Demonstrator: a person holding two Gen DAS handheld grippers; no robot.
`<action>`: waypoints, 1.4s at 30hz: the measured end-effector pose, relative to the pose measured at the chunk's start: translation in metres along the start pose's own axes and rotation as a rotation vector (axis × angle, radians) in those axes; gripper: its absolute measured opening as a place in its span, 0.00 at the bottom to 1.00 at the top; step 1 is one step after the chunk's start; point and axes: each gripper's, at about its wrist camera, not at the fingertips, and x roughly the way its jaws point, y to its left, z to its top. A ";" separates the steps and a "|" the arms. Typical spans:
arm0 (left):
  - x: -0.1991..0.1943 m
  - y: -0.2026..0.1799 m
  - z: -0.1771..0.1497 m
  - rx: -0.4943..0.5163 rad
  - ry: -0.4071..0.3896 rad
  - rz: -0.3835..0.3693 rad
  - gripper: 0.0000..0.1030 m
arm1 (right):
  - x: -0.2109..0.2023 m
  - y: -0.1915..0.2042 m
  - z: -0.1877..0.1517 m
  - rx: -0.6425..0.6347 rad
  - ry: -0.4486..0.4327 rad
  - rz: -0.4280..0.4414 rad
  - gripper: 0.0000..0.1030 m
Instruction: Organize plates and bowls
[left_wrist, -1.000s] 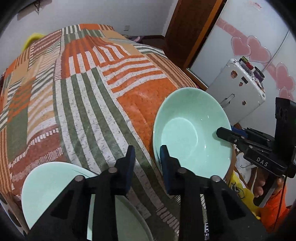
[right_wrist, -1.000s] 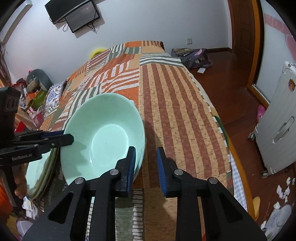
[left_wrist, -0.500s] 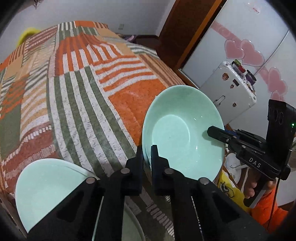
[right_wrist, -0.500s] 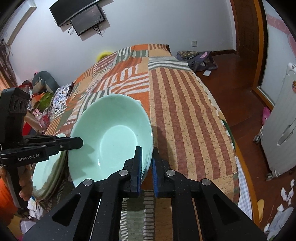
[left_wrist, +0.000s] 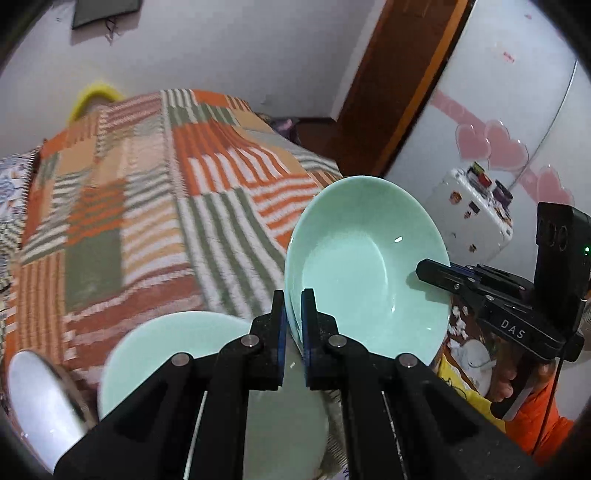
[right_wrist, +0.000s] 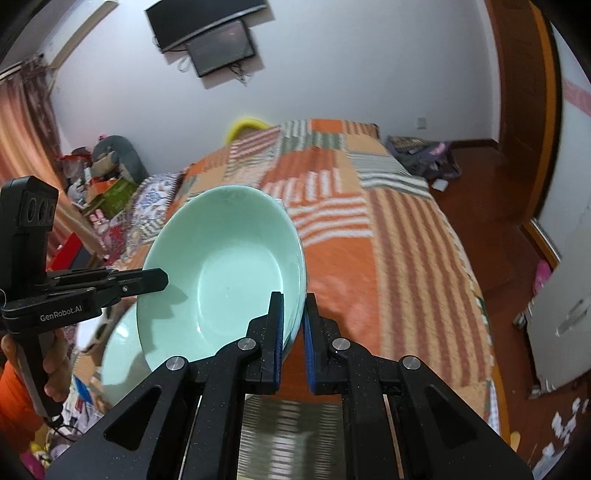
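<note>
A pale green bowl (left_wrist: 365, 266) (right_wrist: 221, 273) hangs tilted above the striped bed, held by opposite sides of its rim. My left gripper (left_wrist: 291, 321) is shut on the near rim in the left wrist view; in the right wrist view its tip (right_wrist: 162, 282) shows at the bowl's left edge. My right gripper (right_wrist: 293, 321) is shut on the rim nearest its own camera, and it reaches in from the right (left_wrist: 424, 271) in the left wrist view. Below the bowl lies a green plate (left_wrist: 166, 354) (right_wrist: 118, 354), partly hidden by my fingers.
The patchwork bedspread (left_wrist: 147, 206) (right_wrist: 388, 258) fills the middle. A white dish (left_wrist: 37, 398) sits at the bed's near left corner. A white suitcase (left_wrist: 476, 218) (right_wrist: 561, 317) stands on the wooden floor (right_wrist: 495, 206). Clutter (right_wrist: 103, 177) is piled beside the bed.
Both grippers went from open to shut on the bowl's rim. The bowl has risen off the bedspread and both views have tipped up toward the wall.
</note>
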 end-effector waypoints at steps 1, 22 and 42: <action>-0.009 0.004 -0.002 -0.002 -0.014 0.012 0.06 | 0.000 0.006 0.001 -0.011 -0.004 0.008 0.09; -0.164 0.138 -0.071 -0.172 -0.163 0.326 0.06 | 0.069 0.190 0.017 -0.244 0.038 0.265 0.10; -0.143 0.238 -0.143 -0.383 -0.077 0.334 0.06 | 0.133 0.261 -0.022 -0.343 0.206 0.254 0.10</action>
